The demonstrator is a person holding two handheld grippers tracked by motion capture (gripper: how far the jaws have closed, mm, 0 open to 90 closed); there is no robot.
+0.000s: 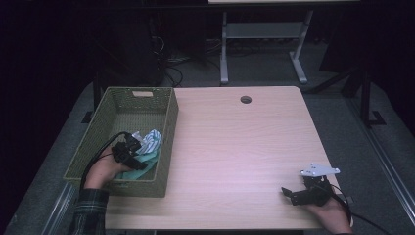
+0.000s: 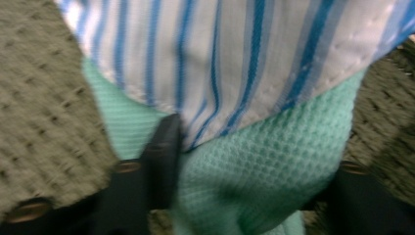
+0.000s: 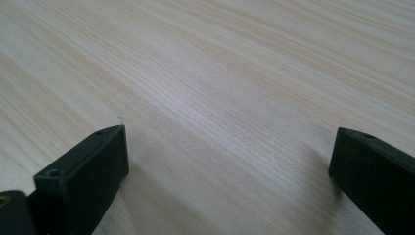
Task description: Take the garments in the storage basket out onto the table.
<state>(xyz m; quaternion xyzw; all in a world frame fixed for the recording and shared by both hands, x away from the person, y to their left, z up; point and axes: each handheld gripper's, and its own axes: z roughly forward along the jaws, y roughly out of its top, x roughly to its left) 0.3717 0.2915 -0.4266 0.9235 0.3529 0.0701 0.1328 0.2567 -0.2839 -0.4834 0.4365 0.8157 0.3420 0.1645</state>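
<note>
Cloth is what the work turns on: in the high view a mint-green cloth (image 1: 145,165) and a blue-striped white cloth (image 1: 151,139) lie bunched in the near right corner of the woven basket (image 1: 110,105), which sits on the left side of the wooden table (image 1: 235,147), and the left gripper (image 1: 128,152) reaches down into them. The right gripper (image 1: 296,195) rests low at the table's near right corner, well apart from the basket. In the left gripper view the 2 black jaws flank a thick fold of the mint-green cloth (image 2: 254,181), seemingly pressing on it, with the striped cloth (image 2: 230,54) draped over it just ahead. A good lift probably means pinching only the green fold, deep enough not to slip, then rising straight so the striped piece slides off. In the right gripper view the jaws stand wide apart over bare table (image 3: 220,88), grasping nothing.
</note>
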